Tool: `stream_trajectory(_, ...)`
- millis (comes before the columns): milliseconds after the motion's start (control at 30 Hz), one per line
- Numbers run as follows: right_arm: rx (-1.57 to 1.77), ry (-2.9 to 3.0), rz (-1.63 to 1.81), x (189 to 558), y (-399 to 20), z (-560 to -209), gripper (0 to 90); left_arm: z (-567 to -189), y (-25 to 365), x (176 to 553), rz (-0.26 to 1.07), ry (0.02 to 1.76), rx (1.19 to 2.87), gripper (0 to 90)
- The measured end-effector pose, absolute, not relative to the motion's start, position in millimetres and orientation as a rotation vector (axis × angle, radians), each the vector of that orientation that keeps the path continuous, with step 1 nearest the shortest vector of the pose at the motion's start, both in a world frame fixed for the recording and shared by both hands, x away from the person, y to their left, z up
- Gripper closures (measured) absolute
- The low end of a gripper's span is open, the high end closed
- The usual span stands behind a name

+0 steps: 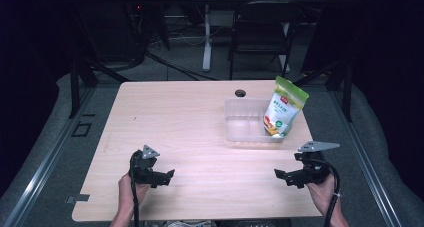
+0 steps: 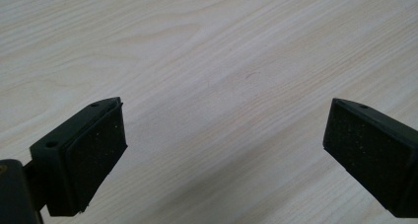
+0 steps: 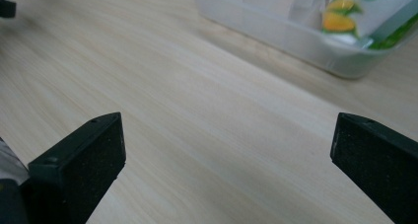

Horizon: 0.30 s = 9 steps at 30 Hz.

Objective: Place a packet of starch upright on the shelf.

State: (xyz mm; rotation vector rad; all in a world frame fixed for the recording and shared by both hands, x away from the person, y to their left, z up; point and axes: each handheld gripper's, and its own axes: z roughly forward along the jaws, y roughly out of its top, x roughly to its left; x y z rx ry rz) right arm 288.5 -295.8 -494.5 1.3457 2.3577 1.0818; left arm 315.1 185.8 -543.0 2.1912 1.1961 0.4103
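Observation:
A green and white snack pouch (image 1: pixel 283 109) stands tilted in the right end of a clear plastic bin (image 1: pixel 240 129) at the table's right middle. The same pouch (image 3: pixel 355 12) and bin (image 3: pixel 276 29) show at the top of the right gripper view. My left gripper (image 1: pixel 170 174) rests low over the table's front left, held in a hand, jaws wide apart with bare wood between them (image 2: pixel 222 135). At the front right, my right gripper (image 1: pixel 278 174) is likewise open and empty (image 3: pixel 226 150), well short of the bin.
The light wooden table (image 1: pixel 175 122) has a small dark grommet hole (image 1: pixel 240 93) near its far edge. A black chair (image 1: pixel 260 32) and a white desk leg (image 1: pixel 206 37) stand on the floor beyond. Dark frame rails flank both table sides.

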Motion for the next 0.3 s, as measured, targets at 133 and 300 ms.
stream_trajectory(133, 1.411, 2.421, 1.087, 292.9, -299.4, -518.9, 3.2, -541.4, 184.1, 315.2, 0.42, 1.183, 2.193, 2.5)
stream_trajectory(300, 1.431, 2.47, 1.045, 298.0, -302.7, -532.0, 3.5, -541.6, 184.8, 315.7, 0.418, 1.189, 2.189, 2.4)
